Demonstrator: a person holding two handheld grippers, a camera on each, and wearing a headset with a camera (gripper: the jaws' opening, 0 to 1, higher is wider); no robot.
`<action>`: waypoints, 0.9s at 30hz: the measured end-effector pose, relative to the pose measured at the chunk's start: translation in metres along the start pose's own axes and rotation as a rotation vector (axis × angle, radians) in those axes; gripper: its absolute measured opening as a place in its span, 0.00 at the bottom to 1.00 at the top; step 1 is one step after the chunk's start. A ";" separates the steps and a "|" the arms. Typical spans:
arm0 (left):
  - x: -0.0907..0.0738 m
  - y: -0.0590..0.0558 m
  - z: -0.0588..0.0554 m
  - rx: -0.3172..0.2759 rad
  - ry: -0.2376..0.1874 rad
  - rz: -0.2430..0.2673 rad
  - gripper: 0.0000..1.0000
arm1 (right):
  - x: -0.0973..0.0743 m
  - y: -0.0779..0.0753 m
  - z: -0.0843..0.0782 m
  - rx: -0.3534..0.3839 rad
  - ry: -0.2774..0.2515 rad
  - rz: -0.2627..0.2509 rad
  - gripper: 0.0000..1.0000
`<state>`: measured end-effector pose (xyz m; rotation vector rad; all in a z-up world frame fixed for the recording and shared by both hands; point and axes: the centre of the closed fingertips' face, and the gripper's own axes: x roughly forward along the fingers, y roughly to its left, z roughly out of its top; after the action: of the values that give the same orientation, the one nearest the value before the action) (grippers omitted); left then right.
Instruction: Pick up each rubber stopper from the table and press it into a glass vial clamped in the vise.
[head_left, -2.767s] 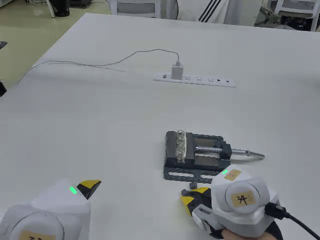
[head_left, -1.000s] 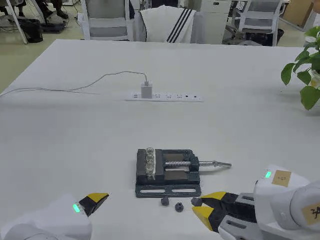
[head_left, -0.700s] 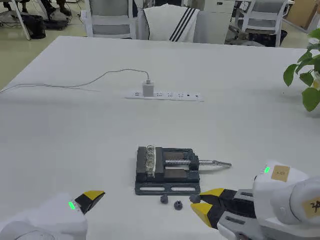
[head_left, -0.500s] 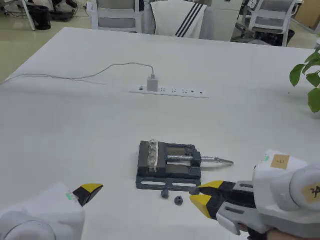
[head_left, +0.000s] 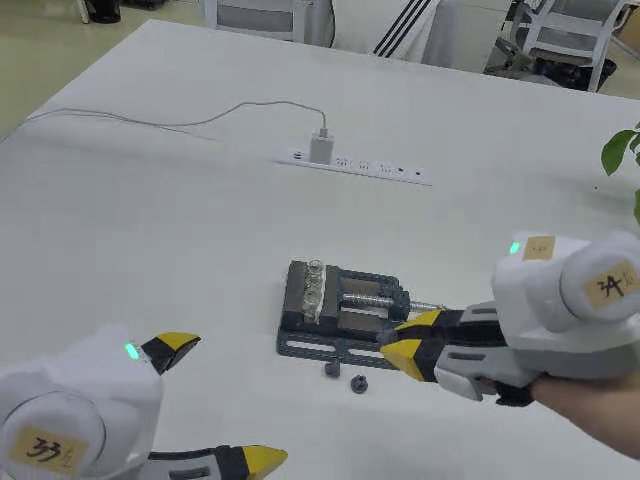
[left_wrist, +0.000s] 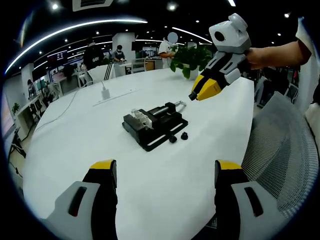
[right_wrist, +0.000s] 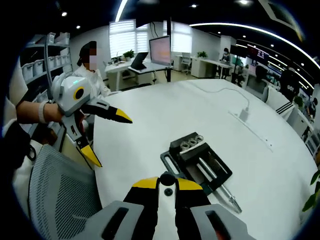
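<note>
A black vise (head_left: 345, 320) stands mid-table and clamps a row of glass vials (head_left: 315, 284), open tops up. My right gripper (head_left: 395, 343) hovers over the vise's near right corner, shut on a dark rubber stopper (right_wrist: 167, 178) held at its yellow tips. Two more stoppers (head_left: 332, 370) (head_left: 359, 383) lie on the table just in front of the vise. My left gripper (head_left: 215, 403) hangs open at the near left, well away from the vise, with nothing between its fingers. The left gripper view has the vise (left_wrist: 155, 126) and the right gripper (left_wrist: 202, 91) beyond it.
A white power strip (head_left: 355, 166) with a plugged charger and a trailing cable lies far behind the vise. Plant leaves (head_left: 622, 150) reach in at the right edge. Office chairs (head_left: 265, 15) stand along the far side. A mesh chair (right_wrist: 55, 195) sits near the table's edge.
The right gripper shut on the stopper nearest it and lifted it off the table toward the vise. Two stoppers stay on the table. The left gripper barely moved.
</note>
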<state>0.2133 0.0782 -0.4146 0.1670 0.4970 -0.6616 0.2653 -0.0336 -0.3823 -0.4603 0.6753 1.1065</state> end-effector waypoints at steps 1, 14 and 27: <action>0.000 0.000 0.000 -0.001 -0.001 -0.001 0.78 | 0.000 -0.003 0.001 -0.003 0.006 0.002 0.07; 0.005 0.010 -0.002 -0.007 -0.007 -0.006 0.78 | 0.009 -0.037 0.019 -0.160 0.174 0.108 0.07; 0.008 0.016 -0.002 -0.012 -0.007 -0.008 0.78 | 0.026 -0.048 0.038 -0.329 0.305 0.238 0.06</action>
<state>0.2282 0.0872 -0.4200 0.1513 0.4953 -0.6665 0.3270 -0.0111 -0.3727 -0.8593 0.8326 1.3966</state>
